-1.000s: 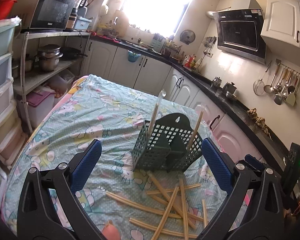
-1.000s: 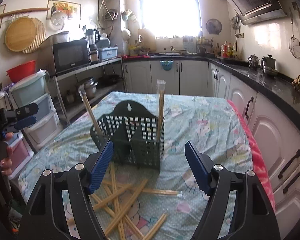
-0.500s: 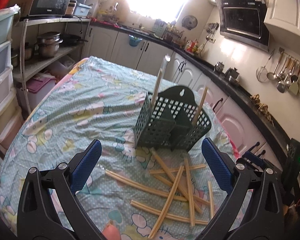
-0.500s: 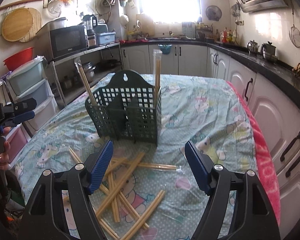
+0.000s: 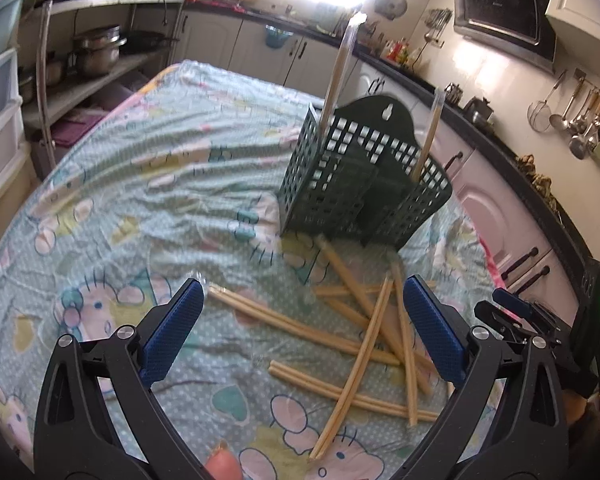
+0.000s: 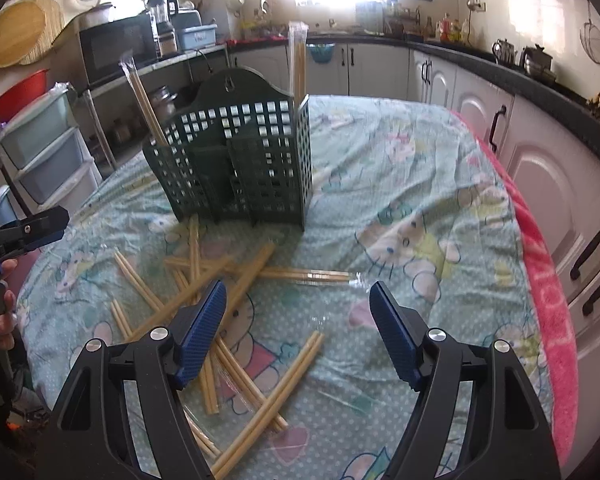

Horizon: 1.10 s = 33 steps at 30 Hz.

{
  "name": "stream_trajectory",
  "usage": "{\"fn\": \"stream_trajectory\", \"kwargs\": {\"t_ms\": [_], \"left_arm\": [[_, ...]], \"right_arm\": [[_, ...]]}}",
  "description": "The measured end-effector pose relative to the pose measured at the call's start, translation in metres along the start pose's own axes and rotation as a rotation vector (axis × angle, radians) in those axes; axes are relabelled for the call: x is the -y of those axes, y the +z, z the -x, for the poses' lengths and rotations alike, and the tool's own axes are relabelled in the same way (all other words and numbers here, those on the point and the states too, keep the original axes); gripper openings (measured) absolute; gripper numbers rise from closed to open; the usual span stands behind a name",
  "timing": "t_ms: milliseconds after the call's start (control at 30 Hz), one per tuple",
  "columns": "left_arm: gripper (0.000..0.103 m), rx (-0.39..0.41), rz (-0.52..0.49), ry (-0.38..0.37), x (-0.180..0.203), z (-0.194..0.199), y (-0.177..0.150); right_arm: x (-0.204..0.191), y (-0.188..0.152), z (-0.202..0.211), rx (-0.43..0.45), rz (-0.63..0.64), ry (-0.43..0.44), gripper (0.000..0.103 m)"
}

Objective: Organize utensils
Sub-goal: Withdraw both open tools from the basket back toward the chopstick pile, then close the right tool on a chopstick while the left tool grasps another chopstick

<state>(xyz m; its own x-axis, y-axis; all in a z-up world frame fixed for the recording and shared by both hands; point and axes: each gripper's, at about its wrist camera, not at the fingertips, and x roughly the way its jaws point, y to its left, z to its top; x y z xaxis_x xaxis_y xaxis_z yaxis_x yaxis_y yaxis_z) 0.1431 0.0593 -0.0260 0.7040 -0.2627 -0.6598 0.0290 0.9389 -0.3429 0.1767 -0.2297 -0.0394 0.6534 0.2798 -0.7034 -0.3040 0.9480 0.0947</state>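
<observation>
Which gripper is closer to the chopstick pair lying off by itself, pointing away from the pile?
Right. That chopstick pair lies just ahead of the open right gripper. The left gripper, also open, hangs over the pile's other side, farther off.

both grippers, left gripper (image 5: 300, 334) & right gripper (image 6: 298, 330), have been lowered twd the loose chopsticks (image 6: 236, 304) on the tablecloth (image 6: 400, 184); pile & green holder (image 6: 236, 160) now sit closer in both views.
</observation>
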Motion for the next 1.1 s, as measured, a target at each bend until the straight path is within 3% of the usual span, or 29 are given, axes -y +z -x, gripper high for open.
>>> {"fn": "stream_trajectory", "kwargs": {"t_ms": [367,467,600,867,1100], "left_arm": [[0.092,-0.095,0.071,0.016,-0.025,-0.031,-0.015],[0.081,-0.112,0.109,0.004,-0.034,-0.038,-0.015],[0.066,-0.138,0.159,-0.007,-0.044,-0.049,-0.014],[0.059,-0.155,0.255,-0.034,-0.065,-0.059,-0.011],[0.039,-0.151,0.319,-0.037,-0.081,-0.063,-0.008]], "right_arm": [[-0.005,-0.014,-0.025,-0.096,0.0,0.011,0.071],[-0.002,-0.016,-0.03,-0.117,-0.018,0.013,0.07],[0.005,-0.017,-0.037,-0.15,-0.053,0.023,0.063],[0.019,-0.018,-0.057,-0.221,-0.145,0.064,0.044],[0.032,-0.016,-0.066,-0.233,-0.2,0.073,0.024]]}}
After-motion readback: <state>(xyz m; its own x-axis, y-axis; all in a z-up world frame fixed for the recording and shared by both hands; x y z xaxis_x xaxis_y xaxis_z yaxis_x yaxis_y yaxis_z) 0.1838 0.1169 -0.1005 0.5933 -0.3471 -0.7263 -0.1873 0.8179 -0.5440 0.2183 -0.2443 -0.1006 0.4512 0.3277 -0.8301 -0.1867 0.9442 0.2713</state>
